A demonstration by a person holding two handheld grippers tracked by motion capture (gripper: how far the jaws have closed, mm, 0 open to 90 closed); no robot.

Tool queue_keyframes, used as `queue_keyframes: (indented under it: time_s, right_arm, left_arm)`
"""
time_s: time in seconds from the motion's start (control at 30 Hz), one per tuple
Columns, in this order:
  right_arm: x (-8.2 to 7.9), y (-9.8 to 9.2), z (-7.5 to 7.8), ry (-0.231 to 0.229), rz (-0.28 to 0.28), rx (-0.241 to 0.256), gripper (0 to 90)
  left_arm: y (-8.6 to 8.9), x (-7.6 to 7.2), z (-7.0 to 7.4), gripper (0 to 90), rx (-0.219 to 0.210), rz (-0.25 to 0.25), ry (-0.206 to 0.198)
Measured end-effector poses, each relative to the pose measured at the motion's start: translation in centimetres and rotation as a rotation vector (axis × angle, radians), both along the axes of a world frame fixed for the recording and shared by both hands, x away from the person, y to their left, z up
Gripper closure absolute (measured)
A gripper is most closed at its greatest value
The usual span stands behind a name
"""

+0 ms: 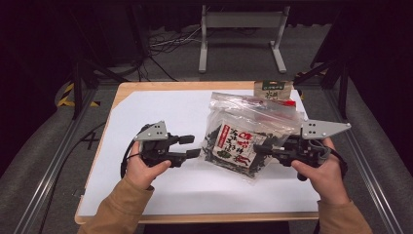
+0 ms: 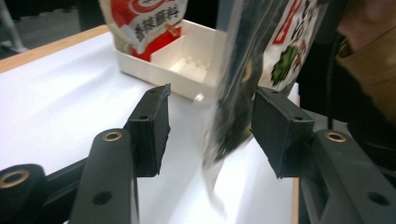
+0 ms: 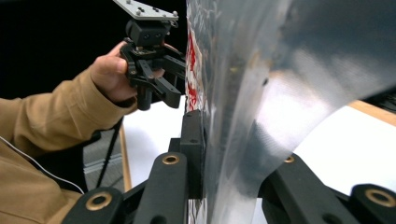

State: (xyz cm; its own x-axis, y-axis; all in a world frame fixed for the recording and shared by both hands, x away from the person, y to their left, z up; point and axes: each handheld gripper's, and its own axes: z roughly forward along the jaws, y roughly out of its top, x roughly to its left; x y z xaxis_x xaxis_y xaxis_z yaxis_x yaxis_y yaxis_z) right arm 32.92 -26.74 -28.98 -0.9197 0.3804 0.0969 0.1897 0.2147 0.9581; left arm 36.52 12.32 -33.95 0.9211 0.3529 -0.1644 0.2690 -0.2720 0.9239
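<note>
Wooden table (image 1: 127,88) under a white sheet (image 1: 160,112), white divided tray (image 2: 196,65) near its far edge

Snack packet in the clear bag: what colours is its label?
White with red and black lettering plus a green patch on the snack packet; clearest in the high view.

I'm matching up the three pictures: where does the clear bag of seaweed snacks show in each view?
High view: the clear bag stands right of centre, between the two grippers.
Left gripper view: upper right, its edge hanging between the fingers.
Right gripper view: centre and right, shiny film pinched in the right gripper.
Shared landmark: the white table sheet.
</note>
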Motion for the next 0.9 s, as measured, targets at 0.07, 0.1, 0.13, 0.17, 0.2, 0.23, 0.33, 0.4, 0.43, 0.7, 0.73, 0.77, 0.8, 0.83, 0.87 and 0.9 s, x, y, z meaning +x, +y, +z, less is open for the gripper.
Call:
queue_keyframes:
  time_s: [0.07,0.1,0.13,0.17,0.2,0.23,0.33,0.4,0.43,0.7,0.73,0.77,0.8,0.83,0.87,0.9]
  right_arm:
    - [0.0,-0.3,0.7,-0.013,-0.012,-0.025,76.3]
    - [0.0,-0.3,0.7,-0.013,-0.012,-0.025,76.3]
    - [0.0,-0.4,1.0,-0.02,-0.017,-0.035,76.3]
    - [0.0,-0.6,1.5,-0.03,-0.024,-0.047,76.3]
    - [0.0,-0.8,1.8,-0.037,-0.029,-0.055,76.3]
    - [0.1,-0.9,2.2,-0.042,-0.032,-0.062,76.3]
    - [0.2,-1.1,2.7,-0.049,-0.041,-0.078,76.3]
    - [0.3,-1.3,3.1,-0.055,-0.048,-0.095,76.3]
    - [0.4,-1.4,3.3,-0.058,-0.05,-0.099,76.3]
    - [1.1,-2.2,4.8,-0.087,-0.086,-0.135,76.3]
    - [1.2,-2.3,5.0,-0.09,-0.09,-0.137,76.3]
    - [1.3,-2.4,5.1,-0.093,-0.094,-0.141,76.3]
    - [1.4,-2.5,5.2,-0.096,-0.096,-0.144,76.3]
    - [1.4,-2.6,5.3,-0.097,-0.098,-0.144,76.3]
    - [1.5,-2.7,5.4,-0.1,-0.1,-0.144,76.3]
    - [1.6,-2.8,5.5,-0.101,-0.103,-0.145,76.3]
  left_arm:
    - [0.4,0.1,0.0,46.0,-0.002,0.009,-0.003]
    - [0.4,0.1,0.0,45.3,-0.002,0.009,-0.003]
    - [0.6,0.2,0.1,45.3,0.0,0.015,-0.003]
    - [0.8,0.3,0.0,45.0,-0.003,0.023,-0.001]
    - [0.9,0.4,0.0,44.4,-0.001,0.029,-0.002]
    - [1.1,0.5,0.0,44.1,0.003,0.036,-0.011]
    - [1.4,0.5,0.0,43.5,0.009,0.061,-0.013]
    - [1.7,0.6,0.0,42.9,0.023,0.071,-0.023]
    - [1.9,0.6,0.0,42.6,0.025,0.082,-0.025]
    - [3.1,1.1,-0.3,38.5,0.041,0.122,-0.011]
    - [3.2,1.1,-0.3,38.1,0.043,0.123,-0.005]
    - [3.3,1.2,-0.3,37.7,0.049,0.125,-0.01]
    - [3.4,1.2,-0.4,37.1,0.054,0.131,-0.006]
    - [3.5,1.2,-0.4,36.4,0.057,0.136,-0.004]
    - [3.6,1.3,-0.4,35.6,0.064,0.142,-0.004]
    - [3.6,1.2,-0.4,34.8,0.064,0.145,0.003]
